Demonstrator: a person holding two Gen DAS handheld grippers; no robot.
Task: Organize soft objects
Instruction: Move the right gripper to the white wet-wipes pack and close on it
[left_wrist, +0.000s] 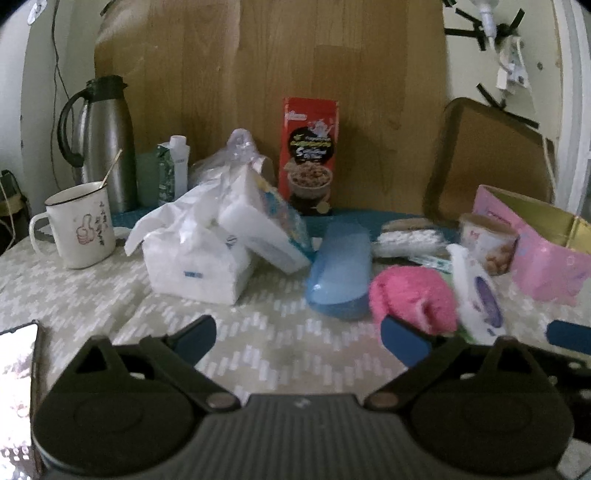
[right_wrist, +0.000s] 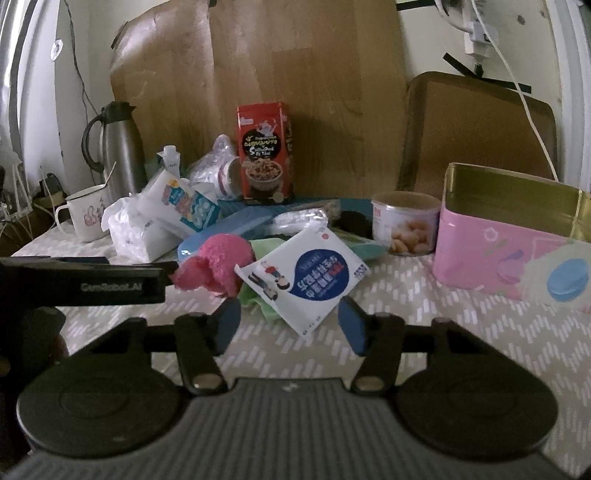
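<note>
Left gripper (left_wrist: 297, 334): jaws spread wide and holding nothing, low over the patterned worktop (left_wrist: 92, 295); its right blue pad sits just in front of the pink plush toy (left_wrist: 413, 297).
Right gripper (right_wrist: 290, 321): jaws partly open and empty, standing to either side of the near corner of the white wipes pack (right_wrist: 306, 280); whether the pads touch it, I cannot tell.
Pink plush toy: at 1 o'clock from the left gripper, just beside the blue case (left_wrist: 341, 269); in the right view it lies at 11 o'clock, touching the wipes pack's left edge.
Tissue packs (left_wrist: 199, 258): a white heap at 11 o'clock in the left view, a second pack with a blue print leaning on it.
Pink tin (right_wrist: 509, 251): open, gold inside, at 2 o'clock in the right view; a small snack tub (right_wrist: 404, 229) stands just to its left.
Only the left view shows: the mug (left_wrist: 83, 229) up close, and a phone edge (left_wrist: 18, 365) at 9 o'clock.
Only the right view shows: the printed face of the wipes pack, a green cloth (right_wrist: 264, 302) under it, the tin's blue macaron picture, and the left gripper's black arm at 9 o'clock.
Both views: red snack box (left_wrist: 310, 155) at 12 o'clock against a wooden board, steel flask (left_wrist: 99, 144) at 10 o'clock.
</note>
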